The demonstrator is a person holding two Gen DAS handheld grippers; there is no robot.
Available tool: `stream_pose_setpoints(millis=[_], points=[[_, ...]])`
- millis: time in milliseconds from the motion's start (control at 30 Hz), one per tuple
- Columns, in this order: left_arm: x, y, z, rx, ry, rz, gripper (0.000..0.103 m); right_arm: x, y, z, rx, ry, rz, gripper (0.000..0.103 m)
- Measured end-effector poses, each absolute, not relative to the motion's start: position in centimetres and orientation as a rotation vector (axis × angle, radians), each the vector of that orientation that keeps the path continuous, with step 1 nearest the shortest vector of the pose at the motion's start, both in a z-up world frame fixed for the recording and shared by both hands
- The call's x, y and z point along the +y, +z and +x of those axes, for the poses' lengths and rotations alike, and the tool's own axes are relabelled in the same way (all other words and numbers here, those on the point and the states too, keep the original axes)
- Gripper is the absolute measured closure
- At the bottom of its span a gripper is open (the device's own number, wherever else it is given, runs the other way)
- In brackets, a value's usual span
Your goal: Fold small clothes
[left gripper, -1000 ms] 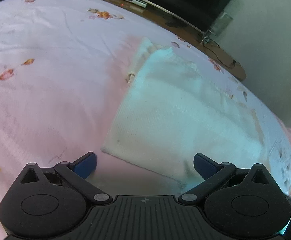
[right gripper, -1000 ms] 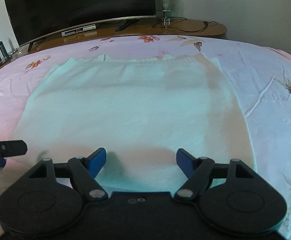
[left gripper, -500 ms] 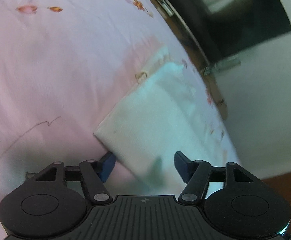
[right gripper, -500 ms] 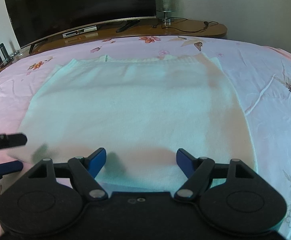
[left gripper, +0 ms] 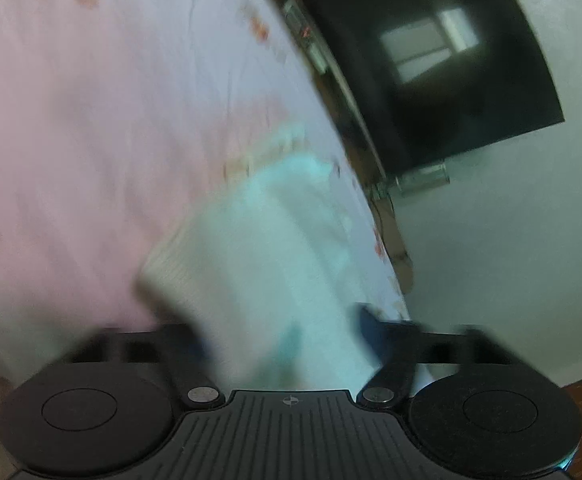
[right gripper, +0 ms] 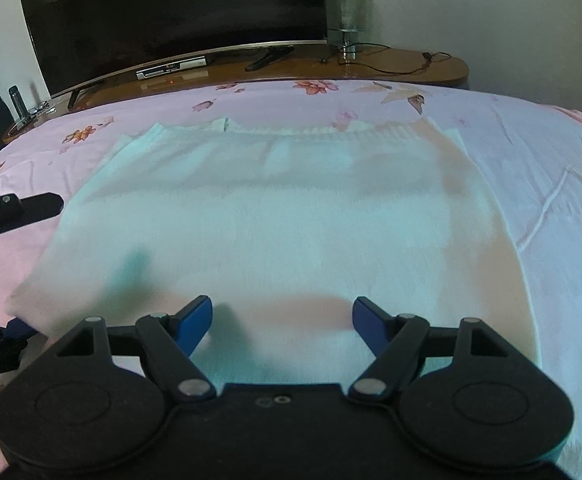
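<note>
A white knit garment point(right gripper: 283, 216) lies flat on the pink floral bedsheet point(right gripper: 551, 184). My right gripper point(right gripper: 283, 316) is open, with its blue-tipped fingers over the garment's near hem. My left gripper point(left gripper: 281, 328) is open and turned on its side, its jaws astride the garment's near left corner point(left gripper: 179, 264); that view is blurred. In the right wrist view the left gripper's fingers point(right gripper: 31, 206) show at the left edge, one above and one below the corner point(right gripper: 31, 300).
A dark TV point(right gripper: 171, 16) stands on a wooden console point(right gripper: 411, 64) beyond the bed, with a set-top box point(right gripper: 171, 69), a glass vessel point(right gripper: 345, 12) and cables. The wall rises behind.
My left gripper rolled sideways and pushed in onto the garment's near left corner, which now sits between its jaws. The right gripper has stayed still and open.
</note>
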State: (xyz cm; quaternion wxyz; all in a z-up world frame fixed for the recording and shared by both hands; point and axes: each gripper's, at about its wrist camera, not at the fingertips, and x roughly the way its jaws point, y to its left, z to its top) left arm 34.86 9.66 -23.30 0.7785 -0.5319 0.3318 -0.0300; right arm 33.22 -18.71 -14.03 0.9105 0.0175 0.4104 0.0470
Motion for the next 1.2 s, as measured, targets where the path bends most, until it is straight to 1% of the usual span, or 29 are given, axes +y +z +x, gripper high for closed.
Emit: stream_pose_setpoints(millis=[67, 167, 300, 333, 367, 433, 500, 733, 800, 833, 867, 1033, 1133, 1200], points=[[9.5, -24.0, 35.3, 0.71, -0.055, -1.169, 0.055, -18.8, -14.0, 33.7, 0.843, 0.101, 0.046, 0.026], [9.7, -24.0, 36.1, 0.663, -0.043, -1.186, 0.055, -18.9, -14.1, 34.2, 0.843, 0.11, 0.047, 0.026], [9.9, -24.2, 37.7, 0.647, -0.009, -1.191, 0.055, -18.9, -14.3, 34.7, 0.836, 0.119, 0.042, 0.026], [9.9, -24.2, 38.2, 0.654, -0.005, -1.192, 0.063, -18.8, -14.3, 34.9, 0.835, 0.12, 0.039, 0.026], [10.0, -24.2, 38.5, 0.67, 0.008, -1.192, 0.08, -18.8, -14.3, 35.1, 0.832, 0.121, 0.037, 0.026], [10.4, -24.4, 38.9, 0.686, 0.017, -1.207, 0.093, -18.5, -14.1, 35.8, 0.819, 0.121, 0.033, 0.027], [10.6, -24.4, 39.1, 0.685, 0.026, -1.206, 0.093, -18.2, -14.0, 36.7, 0.813, 0.12, 0.022, 0.028], [10.3, -23.3, 40.0, 0.664, 0.004, -1.122, 0.095, -17.2, -13.5, 39.6, 0.77, 0.104, 0.002, 0.029], [10.3, -23.6, 40.2, 0.665, 0.017, -1.134, 0.095, -16.7, -14.5, 40.3, 0.782, 0.081, -0.049, 0.03], [10.7, -24.0, 39.7, 0.665, 0.016, -1.142, 0.094, -16.1, -15.6, 40.5, 0.808, 0.082, -0.104, 0.025], [10.6, -24.0, 39.7, 0.664, 0.02, -1.14, 0.094, -15.4, -16.2, 39.9, 0.762, 0.087, -0.182, 0.025], [10.3, -24.6, 40.5, 0.672, 0.056, -1.139, 0.094, -15.7, -15.9, 39.7, 0.766, 0.088, -0.166, 0.025], [9.9, -24.2, 40.4, 0.67, 0.059, -1.102, 0.095, -16.2, -15.5, 39.8, 0.766, 0.083, -0.133, 0.028], [9.5, -23.4, 40.3, 0.661, 0.044, -1.062, 0.096, -16.0, -16.1, 39.5, 0.746, 0.085, -0.163, 0.027]])
